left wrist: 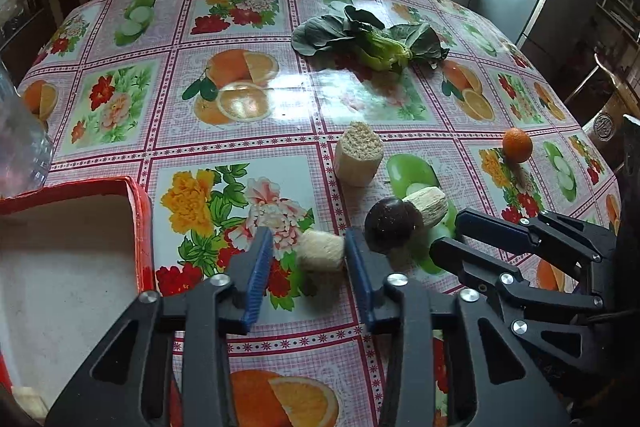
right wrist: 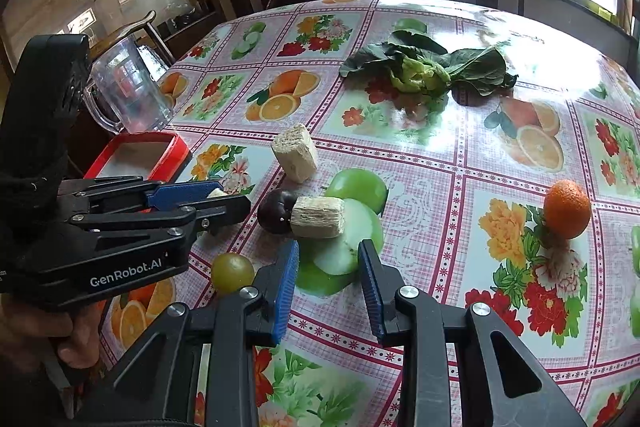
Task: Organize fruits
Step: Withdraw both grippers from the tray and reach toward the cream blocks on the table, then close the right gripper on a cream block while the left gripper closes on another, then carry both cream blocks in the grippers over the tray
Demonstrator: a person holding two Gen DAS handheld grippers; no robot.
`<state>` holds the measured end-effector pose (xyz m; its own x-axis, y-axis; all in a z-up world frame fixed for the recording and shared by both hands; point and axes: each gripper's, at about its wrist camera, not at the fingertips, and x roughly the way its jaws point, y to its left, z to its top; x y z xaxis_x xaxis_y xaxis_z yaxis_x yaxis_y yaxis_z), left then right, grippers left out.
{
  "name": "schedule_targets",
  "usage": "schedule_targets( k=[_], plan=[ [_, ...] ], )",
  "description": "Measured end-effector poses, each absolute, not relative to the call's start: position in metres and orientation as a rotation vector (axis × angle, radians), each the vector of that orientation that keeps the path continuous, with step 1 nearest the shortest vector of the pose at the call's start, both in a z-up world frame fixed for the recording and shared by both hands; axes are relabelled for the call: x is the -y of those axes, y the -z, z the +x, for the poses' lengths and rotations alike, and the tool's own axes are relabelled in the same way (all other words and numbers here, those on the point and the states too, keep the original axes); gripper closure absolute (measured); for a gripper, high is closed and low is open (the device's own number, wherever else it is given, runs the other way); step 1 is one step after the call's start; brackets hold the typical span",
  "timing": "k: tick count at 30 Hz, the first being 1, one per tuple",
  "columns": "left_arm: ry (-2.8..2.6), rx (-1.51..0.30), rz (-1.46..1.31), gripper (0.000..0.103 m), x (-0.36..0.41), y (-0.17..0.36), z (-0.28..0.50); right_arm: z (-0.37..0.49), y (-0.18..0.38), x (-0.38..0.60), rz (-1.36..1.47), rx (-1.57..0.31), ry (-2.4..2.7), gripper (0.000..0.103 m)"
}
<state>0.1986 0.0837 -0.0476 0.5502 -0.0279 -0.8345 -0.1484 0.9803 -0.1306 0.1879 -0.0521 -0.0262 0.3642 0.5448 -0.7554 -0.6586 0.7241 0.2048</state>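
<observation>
The pale fibrous chunk [left wrist: 321, 255] is being pinched crosswise by the left tongs [left wrist: 308, 255] — probably light and crumbly; the right tongs [right wrist: 328, 263] are being held nearly clenched, empty.

Orange [right wrist: 567, 209], plum [right wrist: 275, 211], grape [right wrist: 232, 272] on tablecloth

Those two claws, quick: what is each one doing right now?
Left gripper: closed on a small pale fibrous chunk.
Right gripper: nearly closed, holding nothing.
</observation>
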Motion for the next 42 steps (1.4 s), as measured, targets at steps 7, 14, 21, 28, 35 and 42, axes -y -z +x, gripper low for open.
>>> schedule_targets(
  k=[7,14,21,28,35,42],
  plan=[
    [-0.050,-0.978,-0.228,0.082,-0.092,0.044,0.185,0.195,0.028,0.042,-0.139,-0.901,-0.778,0.072],
    [-0.029,-0.968,-0.251,0.082,-0.090,0.041,0.168,0.194,0.027,0.032,-0.153,-0.890,-0.784,0.073],
    [-0.023,-0.953,-0.266,0.082,-0.090,0.033,0.148,0.183,0.024,0.039,-0.161,-0.896,-0.771,0.078],
    [-0.028,-0.921,-0.267,0.082,-0.092,0.021,0.126,0.154,0.010,0.056,-0.145,-0.869,-0.783,0.079],
    [-0.045,-0.894,-0.274,0.082,-0.096,0.011,0.102,0.127,-0.008,0.064,-0.123,-0.846,-0.802,0.079],
    [-0.064,-0.872,-0.285,0.082,-0.101,0.005,0.075,0.099,-0.021,0.062,-0.115,-0.825,-0.831,0.079]
  ],
)
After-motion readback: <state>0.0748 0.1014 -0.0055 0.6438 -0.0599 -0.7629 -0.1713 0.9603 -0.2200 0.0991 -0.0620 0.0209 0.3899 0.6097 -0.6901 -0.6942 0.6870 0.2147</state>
